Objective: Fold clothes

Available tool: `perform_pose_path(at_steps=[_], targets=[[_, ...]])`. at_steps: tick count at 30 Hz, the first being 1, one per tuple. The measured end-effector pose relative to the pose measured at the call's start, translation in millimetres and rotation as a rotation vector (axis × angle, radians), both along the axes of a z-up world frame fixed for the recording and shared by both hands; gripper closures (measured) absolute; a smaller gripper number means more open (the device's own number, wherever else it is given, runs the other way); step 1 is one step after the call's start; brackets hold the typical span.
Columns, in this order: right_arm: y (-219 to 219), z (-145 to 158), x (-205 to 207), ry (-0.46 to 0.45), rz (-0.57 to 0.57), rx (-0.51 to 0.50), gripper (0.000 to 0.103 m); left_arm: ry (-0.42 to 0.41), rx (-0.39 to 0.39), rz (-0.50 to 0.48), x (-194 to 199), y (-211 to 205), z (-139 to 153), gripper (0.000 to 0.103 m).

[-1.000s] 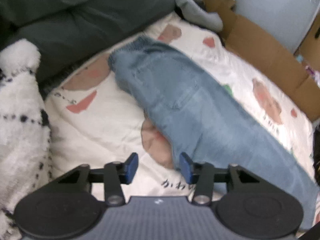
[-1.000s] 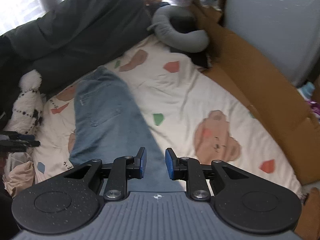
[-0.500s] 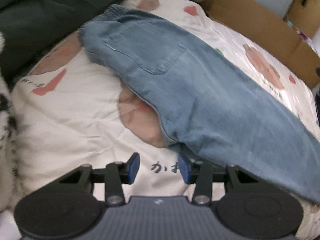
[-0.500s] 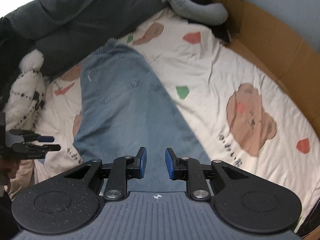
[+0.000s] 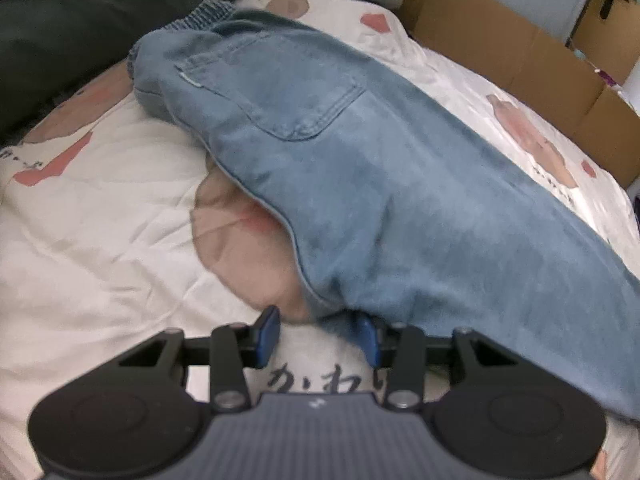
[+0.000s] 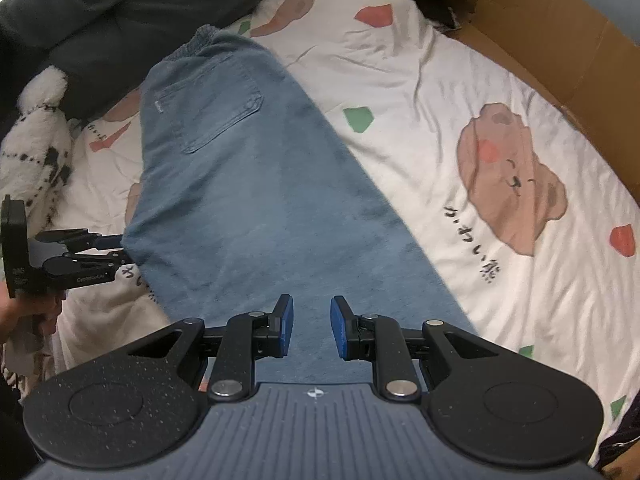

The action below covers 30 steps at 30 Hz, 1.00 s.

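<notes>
Left gripper (image 5: 318,332) at the 9 o'clock edge of the jeans (image 6: 248,184), jaws spread wide, denim fold between the pads, nothing pinched. Jeans lie flat on the bear-print sheet (image 6: 460,112), waistband toward 11 o'clock. Right gripper (image 6: 311,326) at 6 o'clock over the leg, parted, empty.

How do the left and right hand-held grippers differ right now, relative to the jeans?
The left hand-held gripper is at the jeans' side edge, one finger against the denim; the right hand-held gripper hovers over the leg with nothing between its fingers. The left gapes wider than the right. Both are open.
</notes>
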State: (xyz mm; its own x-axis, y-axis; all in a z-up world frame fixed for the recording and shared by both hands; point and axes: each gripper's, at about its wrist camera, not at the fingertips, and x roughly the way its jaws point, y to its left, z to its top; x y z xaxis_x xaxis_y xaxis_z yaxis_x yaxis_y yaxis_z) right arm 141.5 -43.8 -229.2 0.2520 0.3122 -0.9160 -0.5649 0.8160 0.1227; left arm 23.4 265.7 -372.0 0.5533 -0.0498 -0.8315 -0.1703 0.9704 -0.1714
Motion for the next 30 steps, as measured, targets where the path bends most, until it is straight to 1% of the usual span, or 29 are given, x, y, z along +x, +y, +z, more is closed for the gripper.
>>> perform_pose_path(at_steps=[4,7,8,9,10,12,17,19,20,21,22,24,28,30], targets=[[-10,8,7,-0.012,-0.044,0.013,0.076,-0.019,-0.017,0.005,7,-1,-1,0.058],[-17,13,11,-0.01,-0.074,0.03,0.076,-0.014,0.003,-0.001,12,-5,-6,0.058],[-20,14,13,-0.006,-0.086,0.037,0.076,-0.019,0.001,0.003,12,-4,-7,0.064],[-23,15,15,0.0,-0.101,0.045,0.076,-0.024,-0.002,0.008,11,-4,-7,0.077],[-26,17,17,0.003,-0.114,0.053,0.076,-0.028,-0.002,0.008,8,-3,-6,0.079],[-29,20,20,0.0,-0.128,0.057,0.076,-0.036,-0.003,0.009,3,-2,-4,0.086],[-37,26,27,0.001,-0.129,0.058,0.076,-0.054,-0.004,0.011,-10,2,1,0.091],[-40,30,30,-0.002,-0.128,0.059,0.076,-0.041,0.025,-0.017,-12,-1,4,0.092],[-41,33,31,-0.005,-0.129,0.057,0.076,-0.035,0.036,-0.03,-13,-1,6,0.096],[-44,35,33,-0.009,-0.131,0.056,0.076,-0.025,0.045,-0.03,-15,-1,8,0.103],[-46,38,34,-0.011,-0.134,0.057,0.076,-0.016,0.054,-0.031,-18,0,11,0.103],[-49,43,37,-0.017,-0.137,0.057,0.076,-0.025,0.055,-0.02,-27,4,20,0.103],[-49,55,42,-0.04,-0.11,0.039,0.076,-0.064,0.037,-0.001,-32,9,40,0.102],[-48,61,45,-0.05,-0.094,0.032,0.076,-0.079,0.015,-0.002,-23,8,45,0.094]])
